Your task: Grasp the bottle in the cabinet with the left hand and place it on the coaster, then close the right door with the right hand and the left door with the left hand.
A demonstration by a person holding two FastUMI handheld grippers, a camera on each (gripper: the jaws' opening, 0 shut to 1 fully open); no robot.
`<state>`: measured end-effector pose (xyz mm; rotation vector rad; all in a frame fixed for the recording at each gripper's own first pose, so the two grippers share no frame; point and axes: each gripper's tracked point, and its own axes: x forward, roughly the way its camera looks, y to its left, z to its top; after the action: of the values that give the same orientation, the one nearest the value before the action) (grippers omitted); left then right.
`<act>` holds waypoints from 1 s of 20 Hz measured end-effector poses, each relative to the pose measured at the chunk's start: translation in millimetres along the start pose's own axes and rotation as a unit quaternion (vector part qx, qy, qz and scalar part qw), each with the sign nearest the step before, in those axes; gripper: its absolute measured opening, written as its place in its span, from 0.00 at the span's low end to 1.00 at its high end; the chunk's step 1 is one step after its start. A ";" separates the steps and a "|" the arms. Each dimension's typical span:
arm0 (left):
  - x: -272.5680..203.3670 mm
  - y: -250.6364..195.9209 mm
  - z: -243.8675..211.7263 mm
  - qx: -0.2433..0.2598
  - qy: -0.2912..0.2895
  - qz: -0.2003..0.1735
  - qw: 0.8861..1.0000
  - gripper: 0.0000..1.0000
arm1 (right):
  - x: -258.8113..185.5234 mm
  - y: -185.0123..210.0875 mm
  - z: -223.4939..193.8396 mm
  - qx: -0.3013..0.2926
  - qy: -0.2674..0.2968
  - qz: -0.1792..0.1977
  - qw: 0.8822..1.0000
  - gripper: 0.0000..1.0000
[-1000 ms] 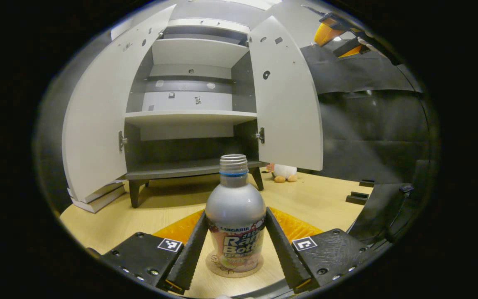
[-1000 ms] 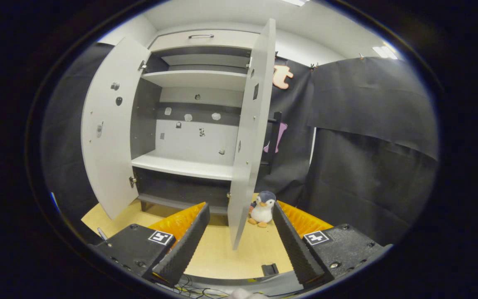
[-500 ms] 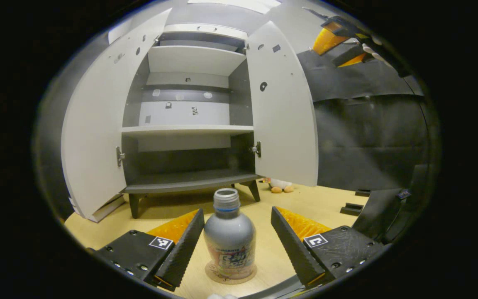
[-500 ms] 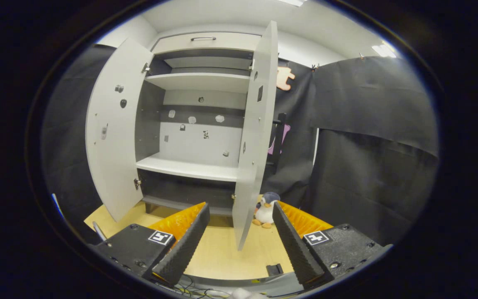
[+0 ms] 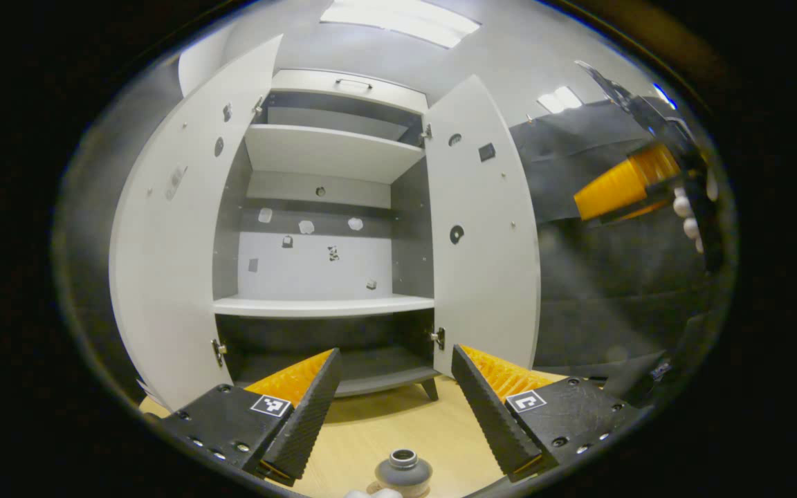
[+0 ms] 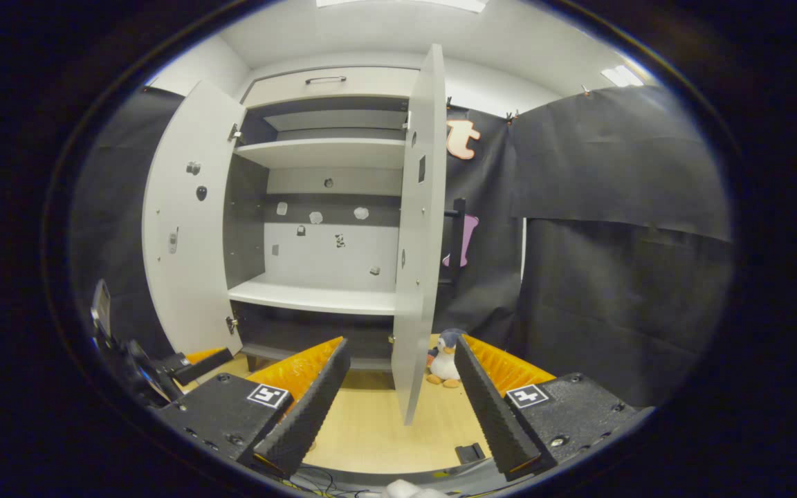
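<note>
The bottle (image 5: 404,470) stands on the desk (image 5: 398,429) below the left gripper (image 5: 393,408), whose jaws are wide and empty. The right gripper (image 6: 398,408) has wide jaws facing the right door (image 6: 418,242).

One tall grey wooden cabinet (image 5: 333,228) stands with two grey doors, the left door (image 5: 170,235) and the right door (image 5: 485,249), both open. One silver bottle (image 5: 404,470) shows at the lower edge, and one small plush penguin (image 6: 444,358) sits on the one pale wooden desk (image 6: 371,429). Two hand-held grippers appear, the left hand-held gripper (image 5: 393,415) and the right hand-held gripper (image 6: 402,408).
</note>
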<state>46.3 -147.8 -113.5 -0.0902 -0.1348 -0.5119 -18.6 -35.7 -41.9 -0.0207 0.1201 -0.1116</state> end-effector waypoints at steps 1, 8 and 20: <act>0.4 5.7 18.6 -0.001 -0.003 0.005 1.000 0.98 | -0.3 -0.8 2.4 0.005 -0.007 -0.002 1.000 0.99; -20.1 41.9 106.8 0.017 0.002 0.039 0.999 0.99 | 5.0 -15.0 3.4 0.033 -0.029 -0.010 0.999 0.99; -70.4 79.0 100.5 0.045 0.103 0.216 0.970 0.97 | 102.3 -152.9 43.0 0.047 -0.042 -0.032 0.997 0.99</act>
<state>13.8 -33.3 -29.0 0.0226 0.0656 -0.0763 70.7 -198.4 -7.1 0.0651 0.0299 -0.1801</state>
